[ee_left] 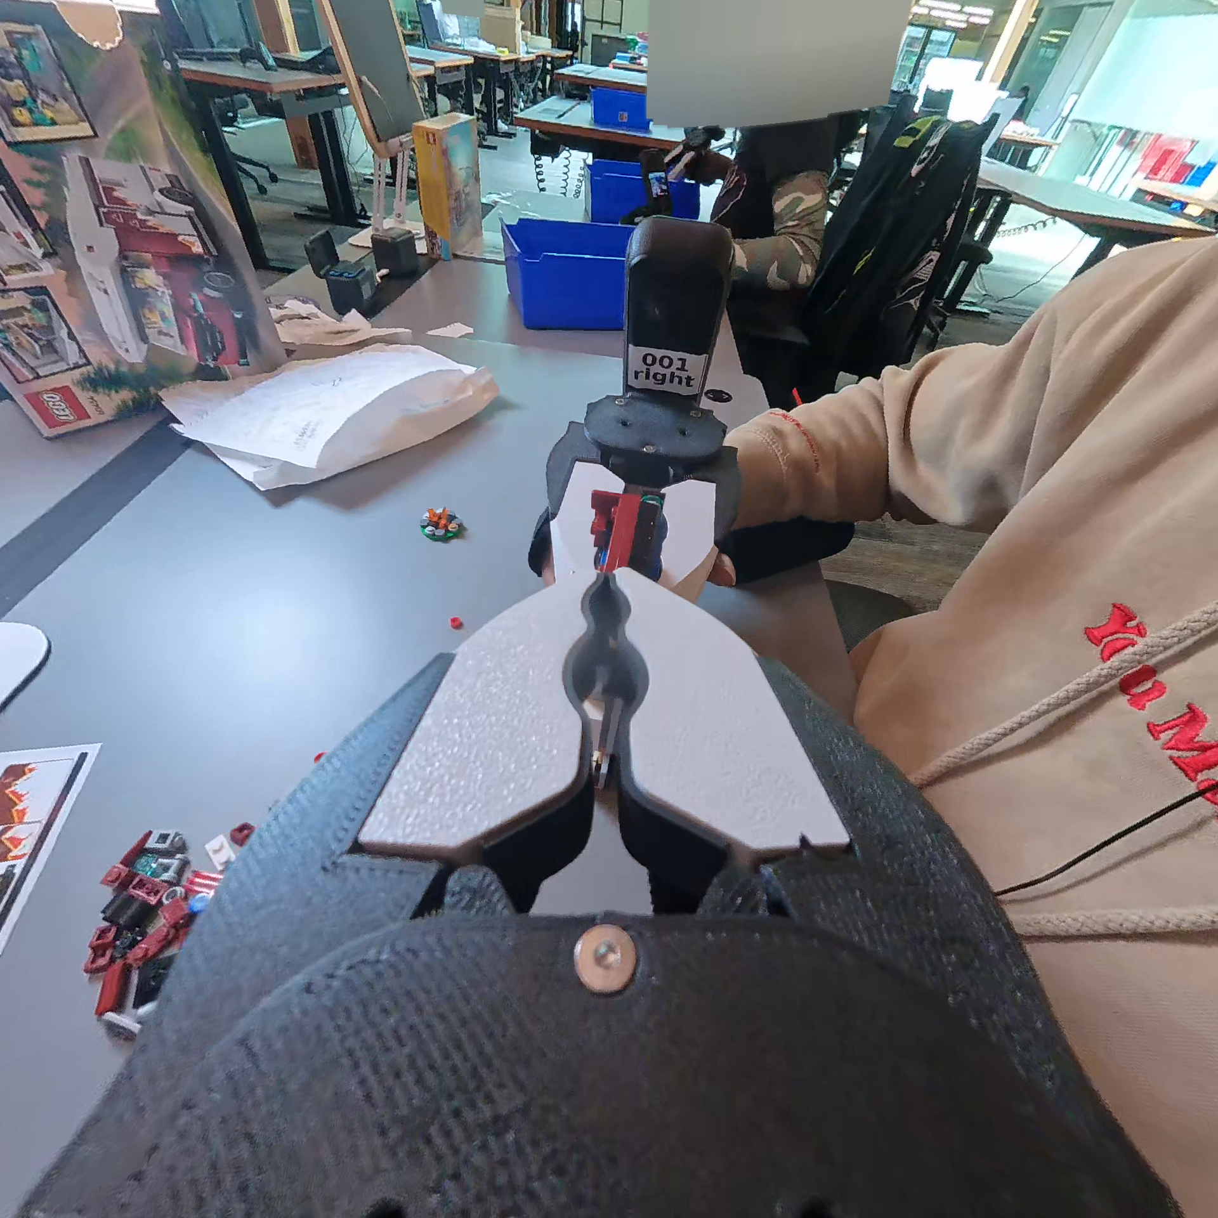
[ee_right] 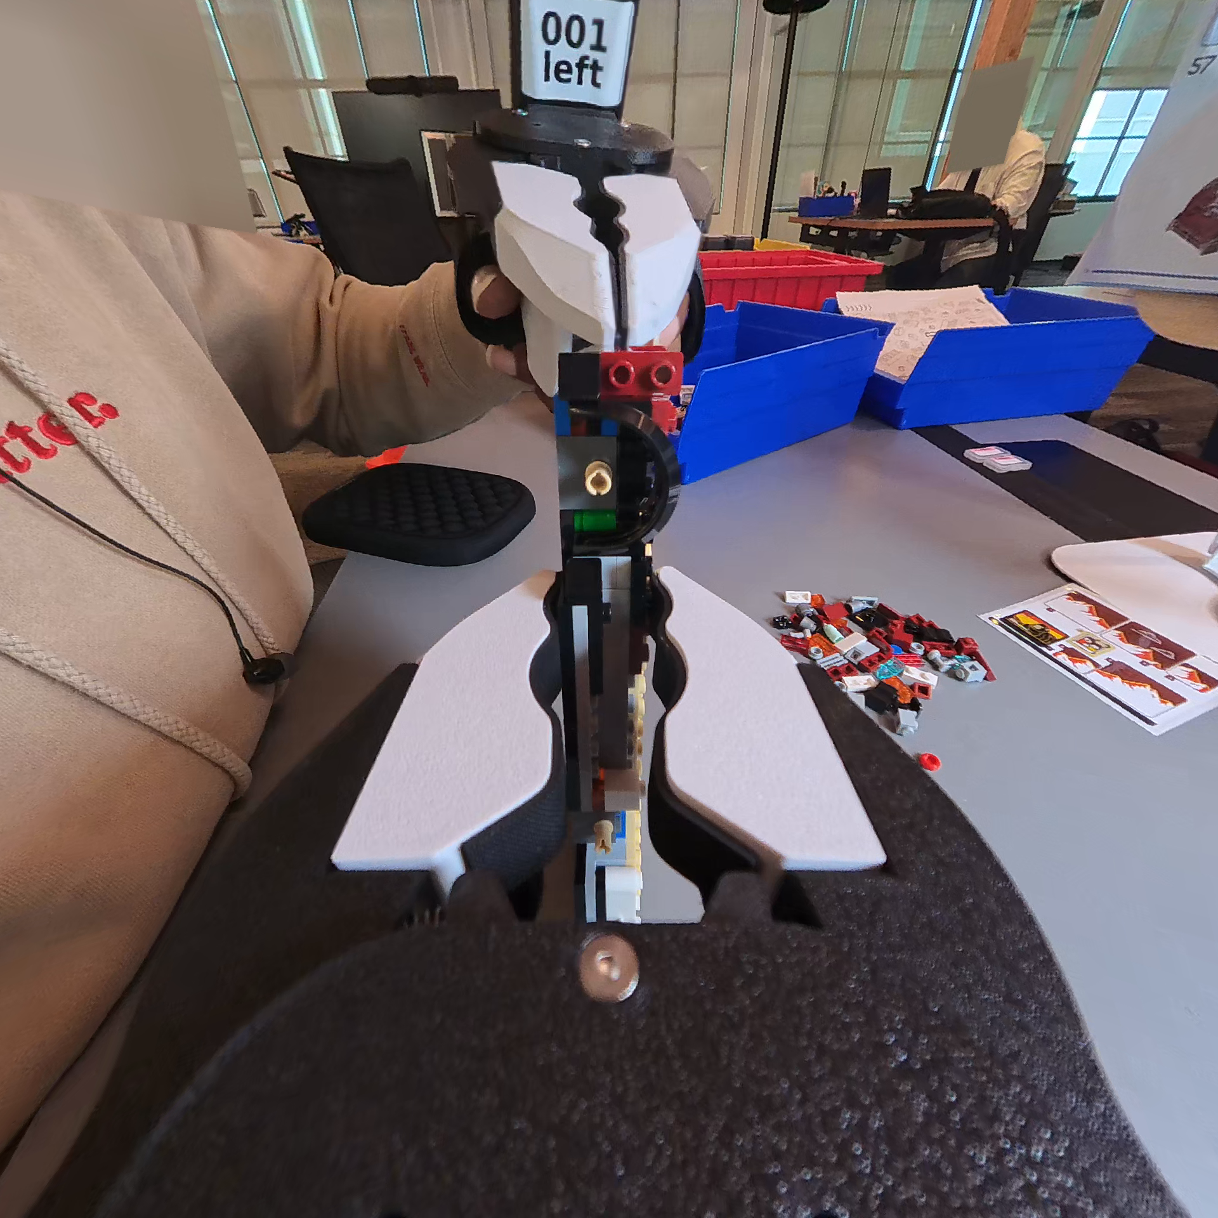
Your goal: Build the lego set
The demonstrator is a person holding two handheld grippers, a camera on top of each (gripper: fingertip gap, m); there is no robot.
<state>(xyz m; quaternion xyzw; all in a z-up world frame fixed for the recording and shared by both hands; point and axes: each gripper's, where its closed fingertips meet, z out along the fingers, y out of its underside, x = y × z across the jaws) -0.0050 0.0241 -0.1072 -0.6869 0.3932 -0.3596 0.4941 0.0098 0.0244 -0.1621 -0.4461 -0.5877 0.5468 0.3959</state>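
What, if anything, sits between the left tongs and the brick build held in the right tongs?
Nothing visible. The shut left tongs have their tips right at the red studded end of the brick build, which the right tongs clamp. The loose bricks lie off to the side on the table.
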